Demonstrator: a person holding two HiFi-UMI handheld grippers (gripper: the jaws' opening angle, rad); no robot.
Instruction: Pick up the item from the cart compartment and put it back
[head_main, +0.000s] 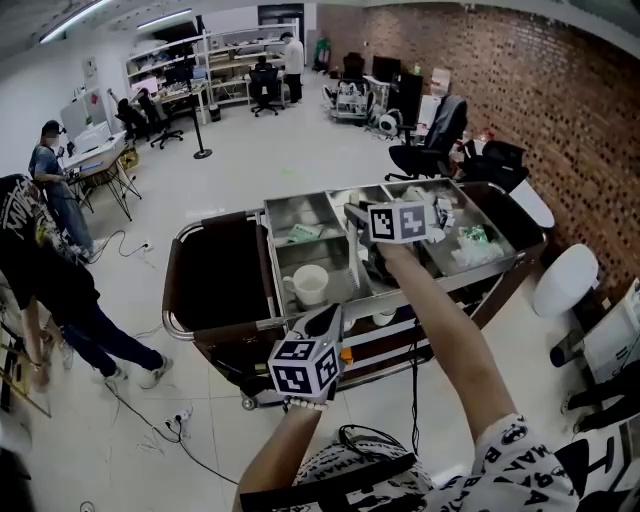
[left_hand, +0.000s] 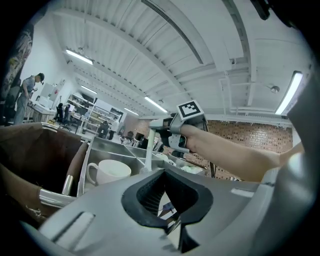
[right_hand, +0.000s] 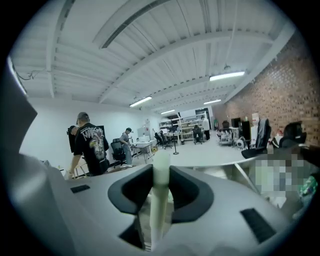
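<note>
My right gripper (head_main: 354, 217) reaches over the metal cart (head_main: 300, 200), above its middle divider. In the right gripper view its jaws (right_hand: 161, 200) are shut on a pale slim stick (right_hand: 161, 185) that stands upright between the pads. Seen from the left gripper view, the stick (left_hand: 146, 150) hangs from the right gripper (left_hand: 160, 125) down to the compartments. A white mug (head_main: 308, 285) sits in the front left compartment. My left gripper (head_main: 325, 325) hovers at the cart's front edge, its jaws (left_hand: 172, 227) shut with nothing in them.
The cart's left part is a dark brown bin (head_main: 215, 275). Packets (head_main: 470, 240) lie in the right compartments and a green one (head_main: 303, 233) at the back left. Office chairs (head_main: 430, 140) stand behind the cart, people (head_main: 50, 180) to the left.
</note>
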